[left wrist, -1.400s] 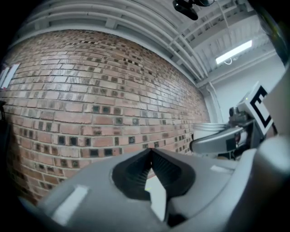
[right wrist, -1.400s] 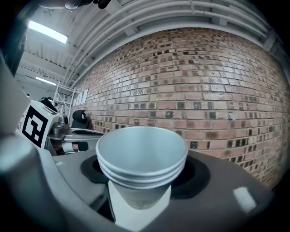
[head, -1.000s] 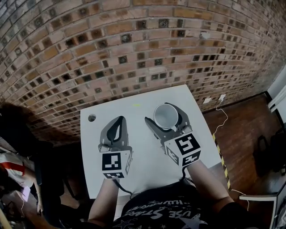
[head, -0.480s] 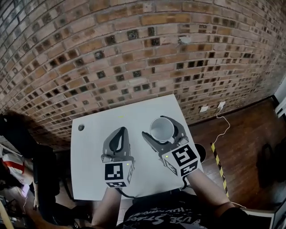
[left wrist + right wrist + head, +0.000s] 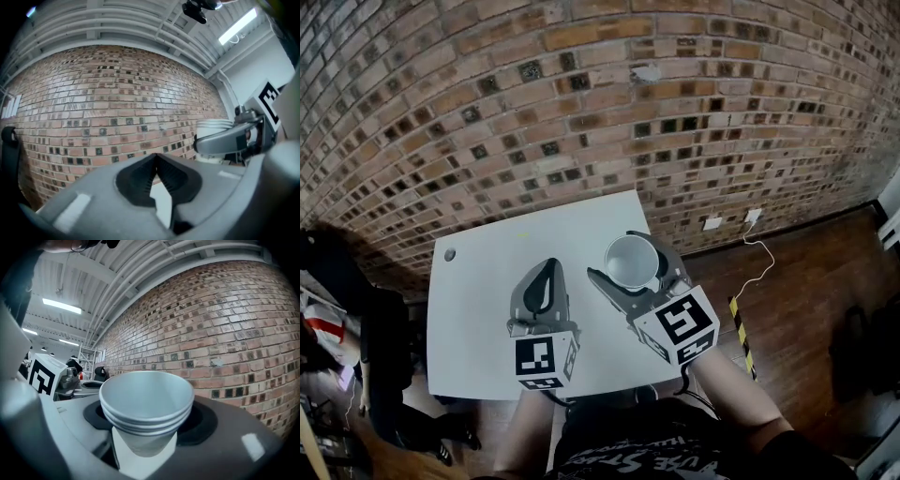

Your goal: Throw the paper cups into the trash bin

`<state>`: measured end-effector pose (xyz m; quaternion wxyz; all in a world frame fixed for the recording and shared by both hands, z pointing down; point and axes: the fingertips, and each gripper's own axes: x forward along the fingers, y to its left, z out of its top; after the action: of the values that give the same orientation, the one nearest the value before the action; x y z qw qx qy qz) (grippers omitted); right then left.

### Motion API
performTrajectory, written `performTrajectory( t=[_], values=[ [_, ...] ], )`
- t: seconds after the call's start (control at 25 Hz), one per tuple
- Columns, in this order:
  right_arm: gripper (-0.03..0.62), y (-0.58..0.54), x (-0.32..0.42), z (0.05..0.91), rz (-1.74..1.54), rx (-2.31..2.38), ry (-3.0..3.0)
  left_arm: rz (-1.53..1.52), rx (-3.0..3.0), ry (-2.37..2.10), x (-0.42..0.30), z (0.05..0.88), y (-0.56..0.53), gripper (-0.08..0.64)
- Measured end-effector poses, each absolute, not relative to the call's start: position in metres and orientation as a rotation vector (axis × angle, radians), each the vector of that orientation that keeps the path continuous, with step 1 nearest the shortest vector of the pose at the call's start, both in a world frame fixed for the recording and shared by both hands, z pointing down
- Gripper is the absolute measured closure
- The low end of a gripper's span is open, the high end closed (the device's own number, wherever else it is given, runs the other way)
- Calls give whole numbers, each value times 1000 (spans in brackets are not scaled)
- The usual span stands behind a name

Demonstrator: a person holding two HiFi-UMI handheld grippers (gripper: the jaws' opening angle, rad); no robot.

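Right gripper (image 5: pixel 631 269) clamps the nested paper cups (image 5: pixel 630 259), now carried from mid-table to the far right corner of the white table (image 5: pixel 478 319). Left gripper (image 5: pixel 547 266) is closed and empty alongside. No trash bin in view; the carry likely continues rightward.

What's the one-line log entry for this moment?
right claw: shut on stack of white paper cups | left claw: shut, empty | both above white rectangular table

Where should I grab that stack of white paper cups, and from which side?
Grip the stack of white paper cups on its tapered wall just below the rims, coming level from the side, as the right gripper holds it. It stands upright, and the wider rims should stop it sliding down.
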<state>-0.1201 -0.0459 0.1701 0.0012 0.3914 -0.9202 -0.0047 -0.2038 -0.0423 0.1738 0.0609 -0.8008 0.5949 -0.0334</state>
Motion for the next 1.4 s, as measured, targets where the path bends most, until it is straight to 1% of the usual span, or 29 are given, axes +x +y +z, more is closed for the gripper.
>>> performTrajectory(
  t=[0.2, 0.4, 0.56, 0.84, 1.12, 1.4],
  values=[
    [242, -38, -108, 161, 28, 1218, -2949, -112, -2407, 1816, -199, 168, -21, 555],
    [243, -31, -125, 164, 23, 1185, -2947, -108, -2407, 1825, -215, 170, -9, 555],
    [242, -25, -133, 167, 14, 1152, -2925, -103, -2430, 1830, -223, 175, -8, 555],
    [242, -41, -128, 153, -25, 1262, -2865, -61, -2476, 1785, -239, 168, -28, 555],
    [242, -53, -107, 137, -110, 1309, -2820, -5, -2439, 1791, -243, 155, -50, 555],
    [242, -84, -60, 151, -105, 1239, -2857, -59, -2378, 1868, -203, 170, -68, 555]
  ],
)
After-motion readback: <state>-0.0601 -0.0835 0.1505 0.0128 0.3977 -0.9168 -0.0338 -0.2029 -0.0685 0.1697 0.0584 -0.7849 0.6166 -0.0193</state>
